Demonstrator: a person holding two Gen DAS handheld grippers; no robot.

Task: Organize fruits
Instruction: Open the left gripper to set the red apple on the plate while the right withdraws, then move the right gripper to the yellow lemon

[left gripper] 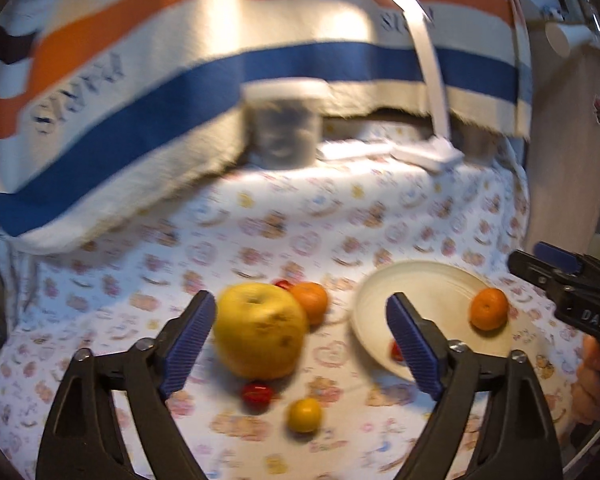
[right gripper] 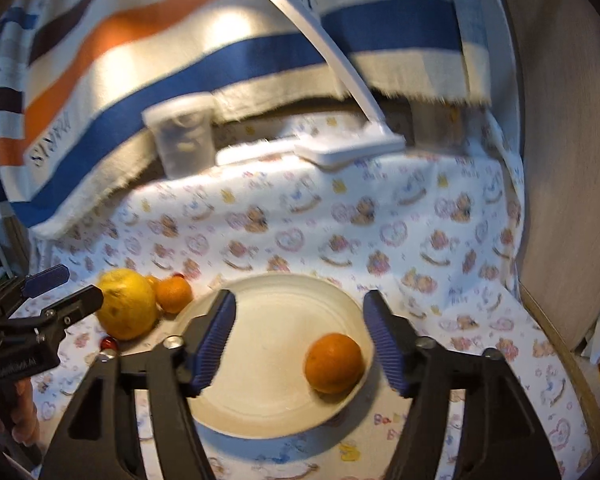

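Cream-coloured, the plate (right gripper: 276,320) sat on the printed cloth (right gripper: 380,232) covering the surface, and one orange (right gripper: 333,363) lay on it toward its right side. My right gripper (right gripper: 300,340) hung over that plate with its fingers apart, touching nothing. The orange lay between the pads but clear of both. My left gripper (left gripper: 300,344) also had its fingers spread wide and empty. Just beyond its left pad sat a big yellow fruit (left gripper: 260,330) on the cloth, with a second orange (left gripper: 310,302) touching its far side. A red fruit (left gripper: 256,394) and a small yellow one (left gripper: 305,415) lay on the cloth nearer to me. Another red piece (left gripper: 396,351) showed on the plate's near edge, half hidden behind the left gripper's right finger. A striped blanket (left gripper: 180,80) hung behind, with a lamp (left gripper: 432,148) and a clear tub (left gripper: 282,128) below it.
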